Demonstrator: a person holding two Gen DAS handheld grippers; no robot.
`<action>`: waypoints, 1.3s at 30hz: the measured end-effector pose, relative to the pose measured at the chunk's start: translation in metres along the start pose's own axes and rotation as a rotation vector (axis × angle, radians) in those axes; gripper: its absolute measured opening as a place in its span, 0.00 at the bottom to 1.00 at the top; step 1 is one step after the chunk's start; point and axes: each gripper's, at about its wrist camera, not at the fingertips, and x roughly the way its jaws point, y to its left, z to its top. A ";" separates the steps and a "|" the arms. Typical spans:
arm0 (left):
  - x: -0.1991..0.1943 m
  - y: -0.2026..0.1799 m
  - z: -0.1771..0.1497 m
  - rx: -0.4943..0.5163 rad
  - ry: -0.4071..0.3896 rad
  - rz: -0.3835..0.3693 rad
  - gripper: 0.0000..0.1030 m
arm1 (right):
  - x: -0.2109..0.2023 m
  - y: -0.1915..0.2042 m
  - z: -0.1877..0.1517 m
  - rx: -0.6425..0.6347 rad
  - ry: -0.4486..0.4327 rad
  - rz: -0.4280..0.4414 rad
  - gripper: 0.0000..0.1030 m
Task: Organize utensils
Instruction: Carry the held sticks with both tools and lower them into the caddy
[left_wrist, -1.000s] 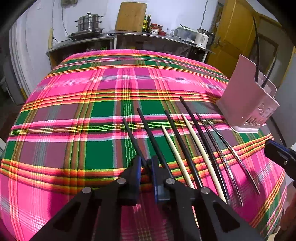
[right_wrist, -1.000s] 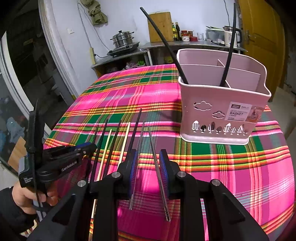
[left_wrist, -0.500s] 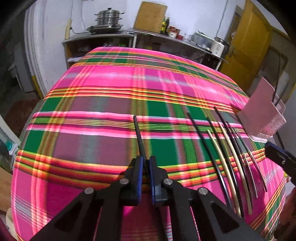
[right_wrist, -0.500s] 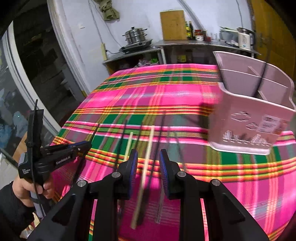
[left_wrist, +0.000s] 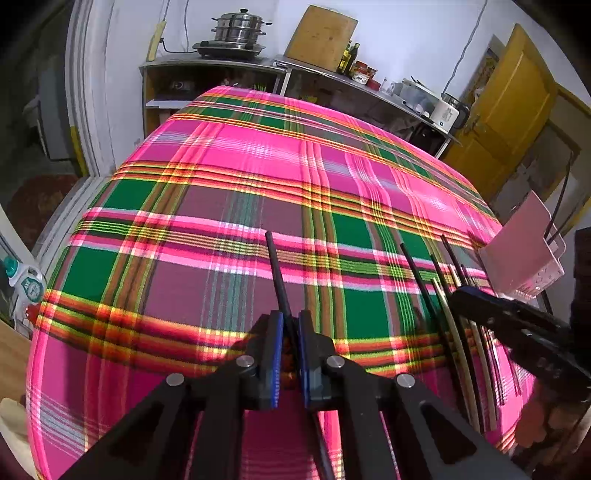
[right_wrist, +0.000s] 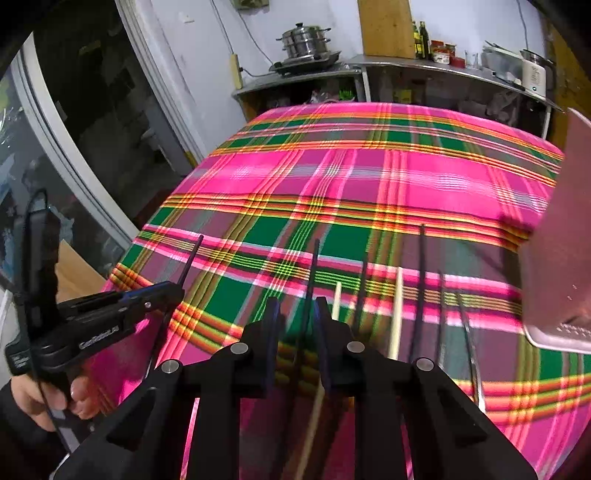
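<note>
Chopsticks (right_wrist: 395, 314) mostly unsorted, lying in a row on surface (left_wrist: 258, 177); two already standing in pink basket (left_wrist: 521, 254). Left gripper (left_wrist: 290, 354) clamped on one black chopstick (left_wrist: 277, 273); right gripper (right_wrist: 295, 343) parted, empty.

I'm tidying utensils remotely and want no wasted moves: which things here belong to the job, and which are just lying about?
Job:
black chopstick clamped in the left hand-held gripper
loose chopsticks under the right hand-held gripper
pink basket

Lying about:
steamer pot
cutting board
kettle
</note>
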 end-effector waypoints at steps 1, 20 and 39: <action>0.001 0.000 0.001 -0.004 0.002 -0.002 0.07 | 0.003 0.000 0.002 0.001 0.006 -0.002 0.18; 0.023 -0.013 0.023 0.089 0.017 0.058 0.07 | 0.042 0.009 0.020 -0.016 0.071 -0.090 0.06; -0.066 -0.056 0.034 0.136 -0.119 -0.071 0.04 | -0.071 0.004 0.029 0.039 -0.128 -0.028 0.05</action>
